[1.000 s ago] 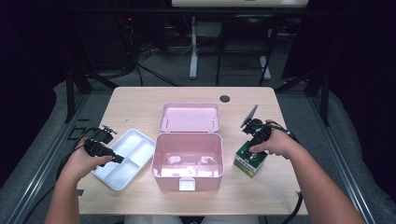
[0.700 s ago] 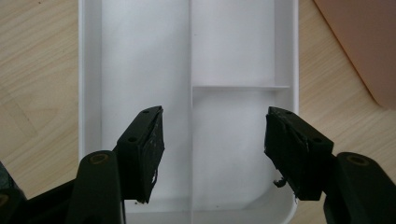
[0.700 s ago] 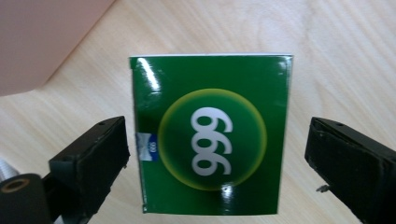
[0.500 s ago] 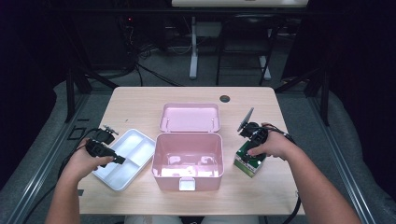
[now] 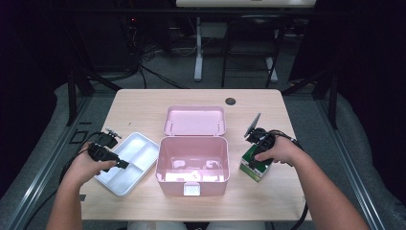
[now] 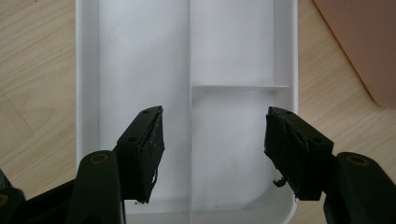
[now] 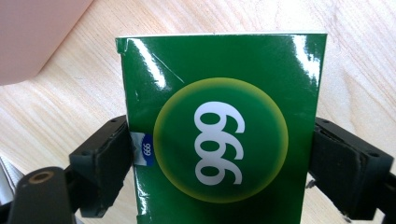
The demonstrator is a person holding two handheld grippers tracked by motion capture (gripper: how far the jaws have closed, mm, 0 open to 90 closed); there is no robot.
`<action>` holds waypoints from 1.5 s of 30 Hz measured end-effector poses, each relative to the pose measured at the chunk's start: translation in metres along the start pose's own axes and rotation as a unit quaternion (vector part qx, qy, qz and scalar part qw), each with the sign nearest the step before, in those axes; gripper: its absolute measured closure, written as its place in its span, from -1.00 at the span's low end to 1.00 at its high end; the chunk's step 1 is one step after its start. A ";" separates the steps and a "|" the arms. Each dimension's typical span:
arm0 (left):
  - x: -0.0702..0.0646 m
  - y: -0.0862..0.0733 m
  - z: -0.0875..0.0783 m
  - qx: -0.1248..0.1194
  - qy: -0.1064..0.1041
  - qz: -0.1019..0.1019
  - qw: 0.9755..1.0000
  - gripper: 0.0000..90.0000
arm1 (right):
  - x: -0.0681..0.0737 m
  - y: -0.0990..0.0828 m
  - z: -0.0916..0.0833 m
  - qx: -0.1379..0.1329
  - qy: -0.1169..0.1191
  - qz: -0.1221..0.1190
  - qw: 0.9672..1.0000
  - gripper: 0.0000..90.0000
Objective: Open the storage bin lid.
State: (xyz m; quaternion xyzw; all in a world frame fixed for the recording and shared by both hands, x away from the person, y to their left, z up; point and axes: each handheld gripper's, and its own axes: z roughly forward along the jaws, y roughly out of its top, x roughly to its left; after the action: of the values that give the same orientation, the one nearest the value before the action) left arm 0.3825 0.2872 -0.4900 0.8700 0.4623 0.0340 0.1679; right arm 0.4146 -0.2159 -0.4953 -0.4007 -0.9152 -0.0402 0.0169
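Lowering the green box (image 7: pixel 219 140) onto the table right of the pink case (image 5: pixel 192 158), we've got the right gripper (image 5: pixel 260 143) clamped on it (L gripper (image 6: pixel 212 154) spread over the white tray (image 6: pixel 88 70)); release next, prob.

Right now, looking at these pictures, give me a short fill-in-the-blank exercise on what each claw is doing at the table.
1. The right claw has its jaws on both sides of a ____ box printed 999.
2. The left claw hangs open over the ____ divided tray.
3. The pink case between them has its lid ____.

Missing words: green; white; open
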 end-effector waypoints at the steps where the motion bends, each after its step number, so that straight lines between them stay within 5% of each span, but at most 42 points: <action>1: 0.000 0.000 0.000 0.000 0.000 0.000 1.000 -0.17 | 0.000 0.000 0.000 0.000 0.000 0.000 1.000 -0.69; 14: 0.001 0.000 0.000 0.001 -0.001 -0.002 1.000 -0.17 | 0.002 0.002 -0.007 0.004 0.001 -0.005 1.000 -0.66; 23: 0.000 0.000 0.000 0.001 -0.002 -0.001 1.000 -0.17 | 0.006 0.004 -0.026 -0.007 0.000 -0.018 1.000 -0.65; 29: 0.001 -0.001 -0.001 0.000 -0.003 -0.001 1.000 -0.17 | 0.010 0.005 -0.040 -0.008 -0.011 -0.066 0.998 -0.65; 32: 0.001 -0.001 0.000 0.001 -0.003 -0.001 1.000 -0.17 | 0.015 0.006 -0.046 -0.006 -0.024 -0.124 0.992 -0.65; 34: 0.001 0.000 0.000 0.002 -0.003 0.001 1.000 -0.17 | 0.022 0.006 -0.052 -0.009 -0.024 -0.191 0.981 -0.65; 36: 0.001 0.000 0.000 0.003 -0.003 0.002 1.000 -0.17 | 0.024 0.006 -0.053 -0.011 -0.024 -0.207 0.978 -0.65; 37: 0.001 0.000 0.000 0.003 -0.003 0.002 1.000 -0.17 | 0.030 0.006 -0.055 -0.008 -0.026 -0.250 0.968 -0.65; 38: 0.001 0.000 0.000 0.001 -0.004 0.000 1.000 -0.17 | 0.030 0.006 -0.055 -0.008 -0.026 -0.250 0.968 -0.65; 41: 0.002 -0.001 0.000 0.001 -0.005 -0.001 1.000 -0.17 | 0.039 0.008 -0.059 0.006 -0.020 -0.295 0.955 -0.65; 45: 0.002 -0.001 0.001 0.001 -0.005 -0.001 1.000 -0.17 | 0.043 0.010 -0.065 0.011 -0.018 -0.307 0.952 -0.65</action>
State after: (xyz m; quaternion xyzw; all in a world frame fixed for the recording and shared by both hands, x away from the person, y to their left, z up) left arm 0.3830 0.2890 -0.4909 0.8696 0.4628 0.0290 0.1697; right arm 0.3928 -0.1833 -0.4271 -0.1012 -0.9945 -0.0265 -0.0085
